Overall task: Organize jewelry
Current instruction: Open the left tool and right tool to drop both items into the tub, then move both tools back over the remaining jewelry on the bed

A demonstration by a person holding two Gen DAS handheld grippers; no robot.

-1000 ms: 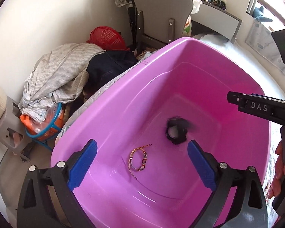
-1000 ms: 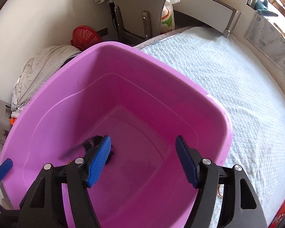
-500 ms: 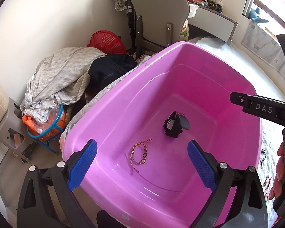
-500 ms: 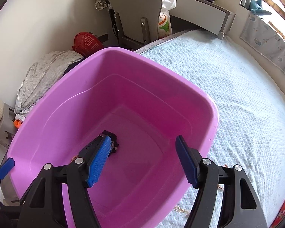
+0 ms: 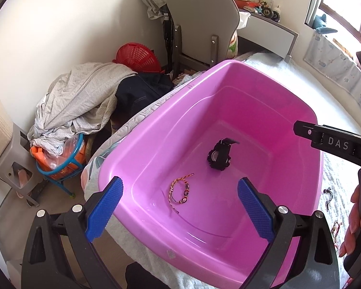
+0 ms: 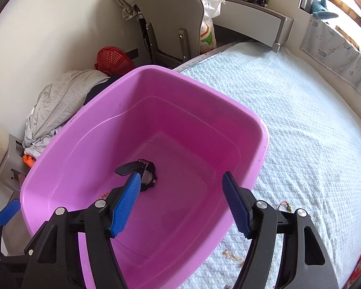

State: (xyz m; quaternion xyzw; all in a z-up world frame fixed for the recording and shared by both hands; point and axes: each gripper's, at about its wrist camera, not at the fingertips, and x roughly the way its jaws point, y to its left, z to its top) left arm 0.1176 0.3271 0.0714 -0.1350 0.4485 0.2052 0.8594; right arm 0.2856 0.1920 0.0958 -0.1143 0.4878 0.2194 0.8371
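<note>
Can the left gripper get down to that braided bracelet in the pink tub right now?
Probably yes. The left gripper is open above the pink tub, and the bracelet lies alone on the bare floor, apart from the black watch. Nothing covers it; only the tub's near wall sits below the fingers.

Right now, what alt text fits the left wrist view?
A glossy pink plastic tub on a bed holds a chunky black wristwatch and a thin braided beaded bracelet. The open blue-padded left gripper hangs above it, empty.

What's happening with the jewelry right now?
Both grippers open, empty. Watch and bracelet in pink tub. More bracelets on bed.
</note>
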